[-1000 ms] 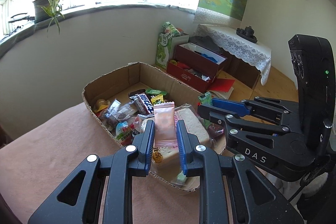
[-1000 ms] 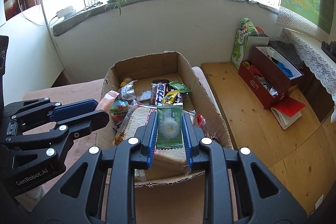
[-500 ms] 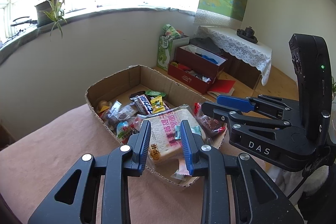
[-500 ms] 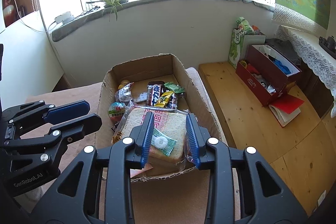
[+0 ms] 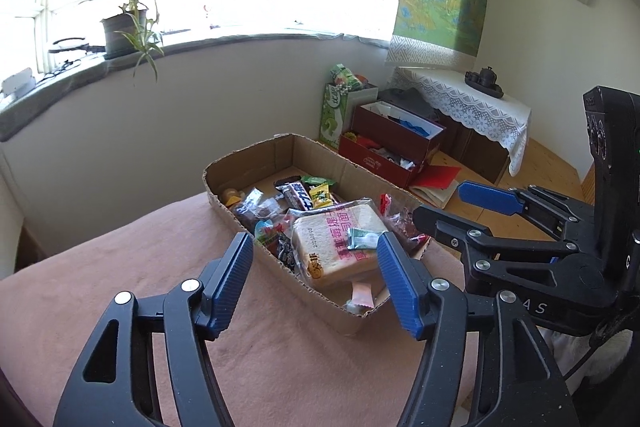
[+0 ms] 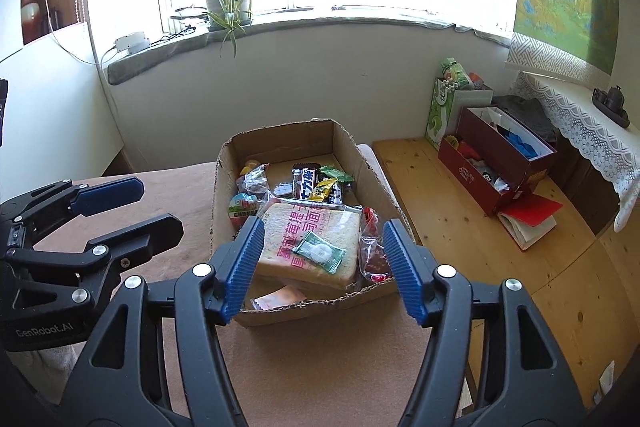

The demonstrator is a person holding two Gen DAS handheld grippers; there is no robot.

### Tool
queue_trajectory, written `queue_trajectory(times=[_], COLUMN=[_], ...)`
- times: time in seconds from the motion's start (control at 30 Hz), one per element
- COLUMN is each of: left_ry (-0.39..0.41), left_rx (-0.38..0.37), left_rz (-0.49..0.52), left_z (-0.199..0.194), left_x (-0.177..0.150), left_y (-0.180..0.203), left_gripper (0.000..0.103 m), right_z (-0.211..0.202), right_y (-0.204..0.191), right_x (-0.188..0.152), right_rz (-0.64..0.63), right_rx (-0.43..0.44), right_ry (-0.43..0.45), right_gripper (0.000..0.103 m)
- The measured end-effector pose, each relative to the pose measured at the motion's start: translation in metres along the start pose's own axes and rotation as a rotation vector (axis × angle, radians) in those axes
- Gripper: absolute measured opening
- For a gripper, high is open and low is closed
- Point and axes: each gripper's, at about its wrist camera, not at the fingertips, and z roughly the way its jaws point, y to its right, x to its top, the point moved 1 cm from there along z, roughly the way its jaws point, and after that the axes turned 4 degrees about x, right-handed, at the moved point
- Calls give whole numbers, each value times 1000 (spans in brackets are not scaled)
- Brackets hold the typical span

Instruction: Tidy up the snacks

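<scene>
Though flat, green packet (image 6: 319, 251) (diagonal) atop bread (image 6: 310, 243)

Cardboard box (image 6: 224, 183) on table (image 6: 180, 187); bread bag (image 6: 308, 243) in box, small packet (image 6: 320, 251) on it.

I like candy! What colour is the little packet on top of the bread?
Green, with a white middle; the right wrist view shows it best.

A pinkish-brown blanketed surface (image 5: 120, 267) is carrying an open cardboard box (image 5: 256, 155) of snacks, which is sitting directly on it near the edge beside the wooden floor (image 6: 472, 227).
</scene>
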Motion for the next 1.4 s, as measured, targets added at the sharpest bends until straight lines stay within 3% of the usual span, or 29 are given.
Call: queue_trajectory(times=[0.1,0.13,0.2,0.77,1.4], left_ry=[25,30,35,36,64], left_rx=[31,38,45,141,144], left_rz=[-8,-15,-26,-77,-67], left_z=[-12,-16,-22,-44,-58], left_x=[-6,-9,-14,-43,-46], left_y=[-3,-5,-9,-28,-19], left_gripper=[75,77,78,80,80], right_z=[-9,-12,-20,-44,-48], right_y=[-6,-8,-13,-37,-44], right_x=[-5,-7,-12,-37,-38], right_rz=[-6,-8,-11,-19,-38], right_rx=[-14,-25,-47,-165,-163], right_ry=[8,12,37,73,72], right_gripper=[68,80,91,92,92])
